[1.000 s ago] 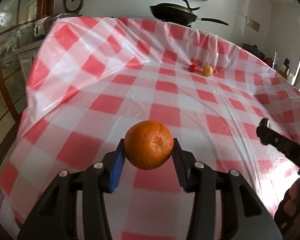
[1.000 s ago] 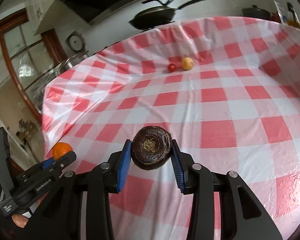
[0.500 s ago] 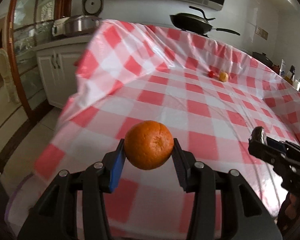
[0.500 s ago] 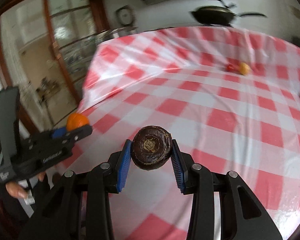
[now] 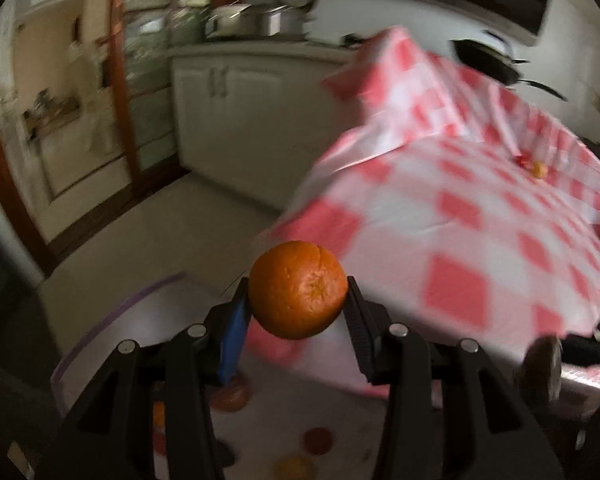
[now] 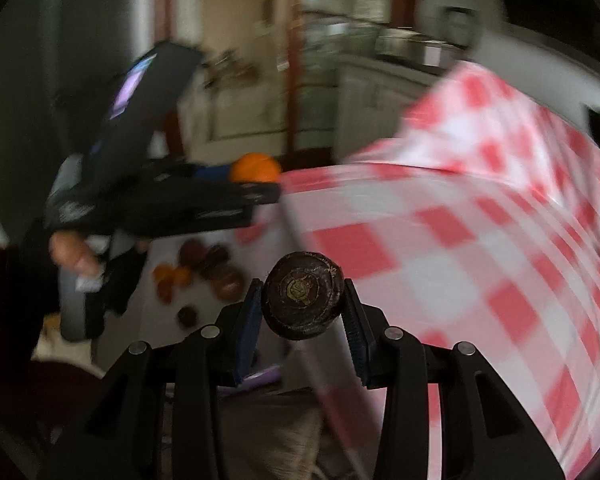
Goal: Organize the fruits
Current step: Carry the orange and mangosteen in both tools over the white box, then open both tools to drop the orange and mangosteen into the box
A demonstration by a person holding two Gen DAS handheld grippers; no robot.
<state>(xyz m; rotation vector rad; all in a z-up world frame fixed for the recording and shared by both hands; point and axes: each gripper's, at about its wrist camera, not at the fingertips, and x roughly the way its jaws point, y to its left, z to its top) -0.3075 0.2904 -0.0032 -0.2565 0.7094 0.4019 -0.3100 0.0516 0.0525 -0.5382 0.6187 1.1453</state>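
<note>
My left gripper [image 5: 298, 312] is shut on an orange [image 5: 298, 289], held beyond the table's left corner above a white bin [image 5: 112, 336] with a purple rim. In the right wrist view that same orange [image 6: 255, 168] shows in the left gripper [image 6: 256, 184] at the left. My right gripper [image 6: 302, 304] is shut on a dark brown round fruit [image 6: 302, 294], also off the table edge. Several orange and dark fruits [image 6: 204, 270] lie in the white bin below. A small red fruit and a yellow one [image 5: 534, 166] remain far off on the checked tablecloth [image 5: 480, 248].
A hand [image 6: 72, 252] grips the left gripper's handle. White cabinets [image 5: 236, 92] and a glass door with a wooden frame [image 5: 124, 80] stand behind. A black pan [image 5: 488, 60] rests beyond the table. The picture is blurred by motion.
Both grippers have swung left, from over the table to past its corner, still holding their fruits. The white bin with fruits has come into view below them.
</note>
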